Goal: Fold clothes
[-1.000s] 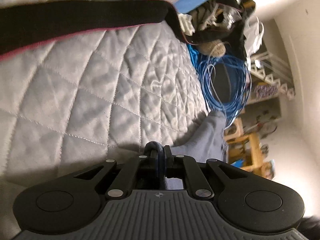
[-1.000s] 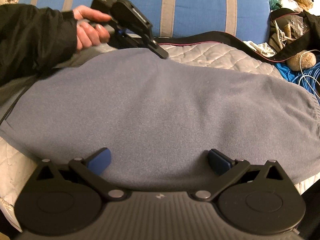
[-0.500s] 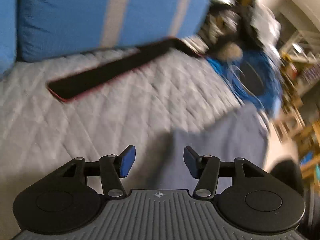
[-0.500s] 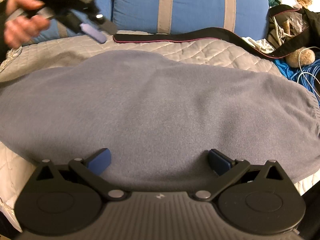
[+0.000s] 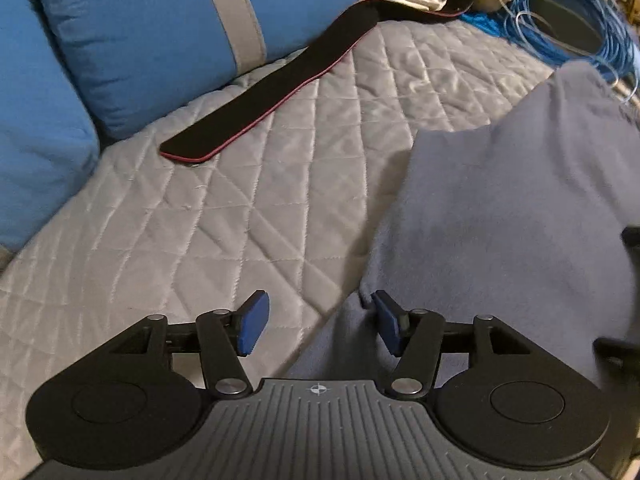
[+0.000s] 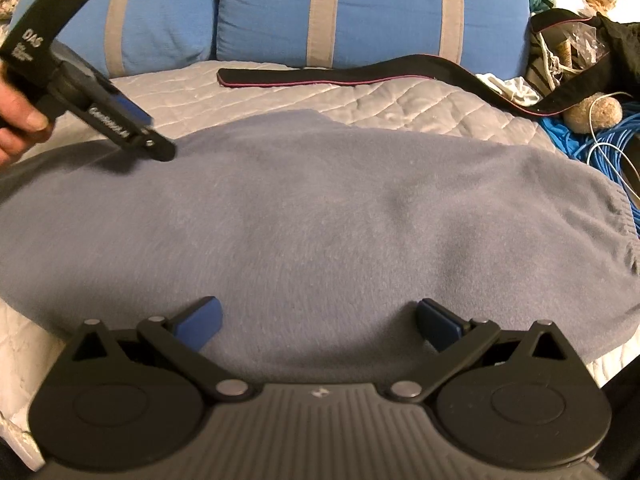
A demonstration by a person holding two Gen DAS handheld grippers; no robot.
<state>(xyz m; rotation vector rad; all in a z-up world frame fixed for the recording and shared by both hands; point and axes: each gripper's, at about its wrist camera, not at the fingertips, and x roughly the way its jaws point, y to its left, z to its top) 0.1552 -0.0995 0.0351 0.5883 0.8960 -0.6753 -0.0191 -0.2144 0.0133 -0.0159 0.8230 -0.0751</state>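
Lying flat across the bed's (image 6: 280, 92) near edge: grey garment (image 6: 320, 220), one fold laid. Your left claw (image 5: 316, 328), jaws just opening, empty, hovers at its end; right claw (image 6: 318, 326) spread wide, empty. Next: regrip an edge, I judge.

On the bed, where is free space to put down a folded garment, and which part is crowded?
The bare quilt between the blue pillows, the black strap and the grey garment is free. A narrow strip of quilt also shows between strap and garment. The far end is crowded: blue cable, a teddy bear and a bag.
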